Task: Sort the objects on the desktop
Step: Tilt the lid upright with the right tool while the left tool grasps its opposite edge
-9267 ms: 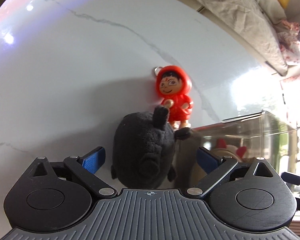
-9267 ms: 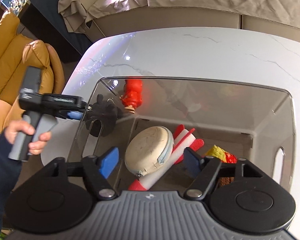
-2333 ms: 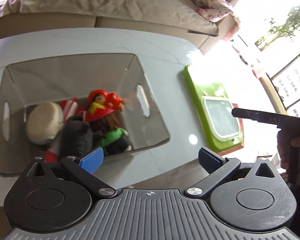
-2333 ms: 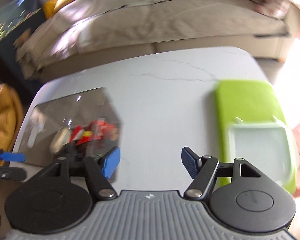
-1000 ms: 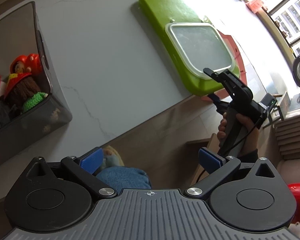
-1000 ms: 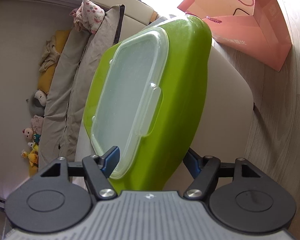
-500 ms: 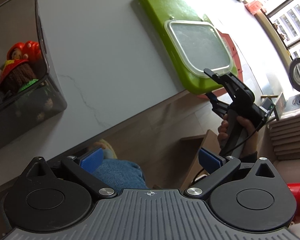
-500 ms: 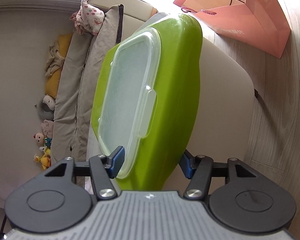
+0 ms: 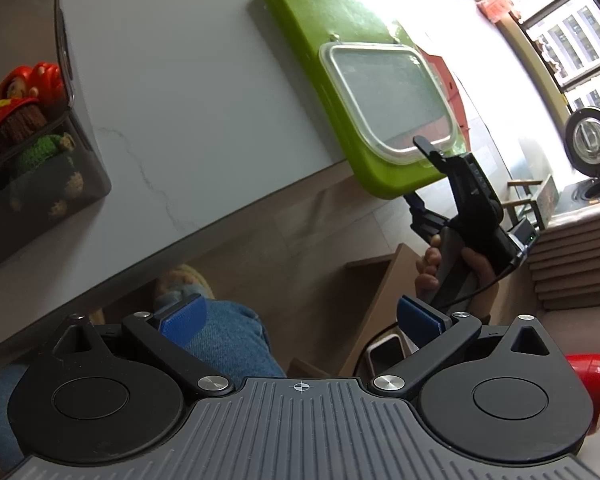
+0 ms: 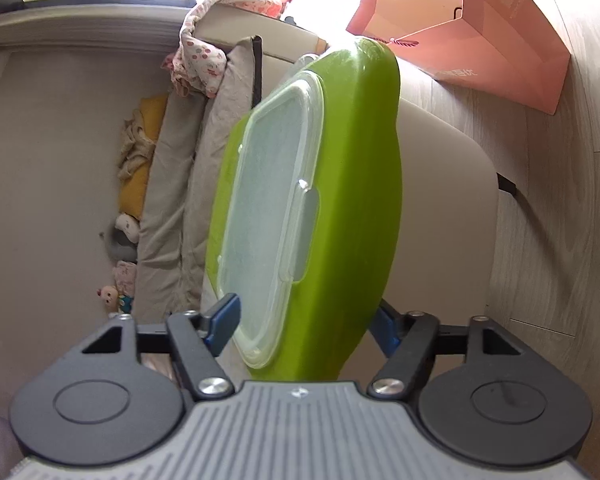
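Note:
A green board (image 9: 336,52) with a clear plastic lid (image 9: 392,100) on top overhangs the near right edge of the marble table (image 9: 180,100). My right gripper (image 10: 304,320) is turned on its side, its fingers closing on the board (image 10: 356,208) and lid (image 10: 272,208) from above and below; it also shows in the left wrist view (image 9: 420,172). My left gripper (image 9: 300,314) is open and empty, held off the table over the floor. The smoky clear bin (image 9: 80,168) at left holds several toys, among them a red figure (image 9: 24,84).
A pink paper bag (image 10: 480,28) stands on the wood floor beyond the table. A sofa with cloths and soft toys (image 10: 172,208) runs behind the table. The person's blue-jeaned knee (image 9: 228,340) is below my left gripper.
My right gripper's fingers have narrowed onto the green board and lid at the table edge. My left gripper has backed off the table and stays open.

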The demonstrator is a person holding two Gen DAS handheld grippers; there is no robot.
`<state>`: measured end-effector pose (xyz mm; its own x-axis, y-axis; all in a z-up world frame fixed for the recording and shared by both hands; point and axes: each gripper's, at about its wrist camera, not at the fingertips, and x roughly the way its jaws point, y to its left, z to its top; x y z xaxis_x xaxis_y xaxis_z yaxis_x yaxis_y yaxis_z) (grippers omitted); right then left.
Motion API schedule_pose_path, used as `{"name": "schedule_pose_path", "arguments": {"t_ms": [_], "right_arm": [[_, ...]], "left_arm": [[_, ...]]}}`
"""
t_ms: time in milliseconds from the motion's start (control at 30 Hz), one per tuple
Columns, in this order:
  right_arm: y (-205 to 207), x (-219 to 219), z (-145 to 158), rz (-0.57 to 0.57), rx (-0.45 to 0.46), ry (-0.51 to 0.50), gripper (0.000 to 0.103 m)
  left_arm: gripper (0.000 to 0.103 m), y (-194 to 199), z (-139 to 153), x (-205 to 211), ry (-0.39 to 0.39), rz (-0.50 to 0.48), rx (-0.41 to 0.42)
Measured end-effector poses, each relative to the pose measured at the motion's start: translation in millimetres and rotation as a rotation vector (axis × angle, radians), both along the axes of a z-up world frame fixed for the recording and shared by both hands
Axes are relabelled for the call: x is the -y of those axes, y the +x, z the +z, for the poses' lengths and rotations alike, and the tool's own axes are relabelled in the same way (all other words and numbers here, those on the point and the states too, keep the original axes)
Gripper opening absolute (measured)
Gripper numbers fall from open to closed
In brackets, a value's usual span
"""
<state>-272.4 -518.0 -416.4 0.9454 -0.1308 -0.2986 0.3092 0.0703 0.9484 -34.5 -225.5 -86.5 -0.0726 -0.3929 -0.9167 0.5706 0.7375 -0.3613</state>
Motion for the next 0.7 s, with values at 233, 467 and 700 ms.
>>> {"name": "schedule_pose_path", "arguments": {"t_ms": [233,467,700], "right_arm": [[9,2,-26,-0.051,0.009,0.055,0.077],[6,1,-22,-0.077,0.052,0.088,0.054],[-11,12,2,-0.087,0.052,0.161,0.048]], "left_arm": [[0.103,6,-8,7,-0.045,0.006,-0.021],[0.103,16,-23,27,-0.183,0.027,-0.078],[0.103,49,-55,41,-0.351,0.183,-0.233]]}}
